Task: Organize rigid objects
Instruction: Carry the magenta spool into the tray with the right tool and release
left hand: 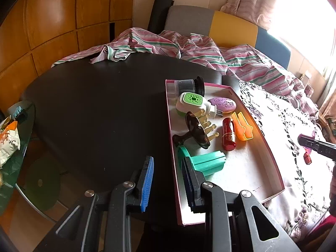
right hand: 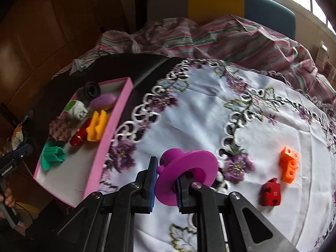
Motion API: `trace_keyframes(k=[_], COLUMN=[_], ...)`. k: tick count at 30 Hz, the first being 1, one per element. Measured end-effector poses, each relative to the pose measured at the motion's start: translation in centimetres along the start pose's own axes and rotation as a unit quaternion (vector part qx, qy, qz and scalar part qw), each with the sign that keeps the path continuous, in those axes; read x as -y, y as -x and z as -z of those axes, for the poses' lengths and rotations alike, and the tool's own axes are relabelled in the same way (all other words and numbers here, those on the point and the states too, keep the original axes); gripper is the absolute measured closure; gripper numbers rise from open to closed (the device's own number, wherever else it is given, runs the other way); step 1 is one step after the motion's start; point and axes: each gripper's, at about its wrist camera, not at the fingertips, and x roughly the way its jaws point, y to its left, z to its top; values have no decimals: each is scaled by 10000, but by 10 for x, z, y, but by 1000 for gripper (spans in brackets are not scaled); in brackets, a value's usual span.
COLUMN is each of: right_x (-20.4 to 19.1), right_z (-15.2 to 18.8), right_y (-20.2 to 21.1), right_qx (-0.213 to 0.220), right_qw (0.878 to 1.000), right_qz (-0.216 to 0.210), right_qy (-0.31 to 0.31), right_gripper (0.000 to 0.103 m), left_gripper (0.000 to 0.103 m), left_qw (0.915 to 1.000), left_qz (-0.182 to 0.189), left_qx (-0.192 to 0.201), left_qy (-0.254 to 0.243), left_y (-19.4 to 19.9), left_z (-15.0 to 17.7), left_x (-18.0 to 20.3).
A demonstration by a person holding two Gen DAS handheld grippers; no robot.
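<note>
A pink-walled box [left hand: 271, 147] [right hand: 109, 138] on the dark table holds a green plastic piece [left hand: 208, 161] [right hand: 52, 155], a red capsule [left hand: 229, 134], an orange piece [left hand: 243, 128] [right hand: 97, 128], a purple oval [left hand: 223, 105], a green-and-white plug [left hand: 193, 103], a brown massager [left hand: 197, 130] and a grey jar [left hand: 187, 85]. My left gripper [left hand: 168, 180] is open and empty over the box's left wall. My right gripper [right hand: 167, 180] is shut on a purple ring-shaped piece [right hand: 189, 174] above the embroidered cloth [right hand: 199, 109]. An orange block [right hand: 289, 166] and a red house-shaped piece [right hand: 271, 192] lie on the cloth.
A striped sheet [left hand: 189, 48] is bunched behind the table. A glass side table [left hand: 19, 147] with a snack bag stands at the left. A chair with grey, yellow and blue panels [left hand: 231, 27] is at the back. The right gripper's tip [left hand: 315, 145] shows at the left wrist view's right edge.
</note>
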Motion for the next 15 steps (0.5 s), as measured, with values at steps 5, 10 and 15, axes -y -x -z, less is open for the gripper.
trace_keyframes(k=[5,10,15], right_x=[-53,-95,-121], right_z=[-4,-6,-7], right_y=[-1,-9,-30], right_qx=[86,15,-228], right_qw=[9979,9936,9898], right_qz=[-475,-843,-1012], right_qy=[426,752,972], right_gripper=[89,89,89], left_gripper=[75,75,75], left_qw=[10000,9999,9999], left_qz=[46,90,102], left_qx=[-23,-61,-85], left_qy=[-30,-31,22], left_y=[-1,-3,-5], left_z=[1,2,4], left_x=[2,3,1])
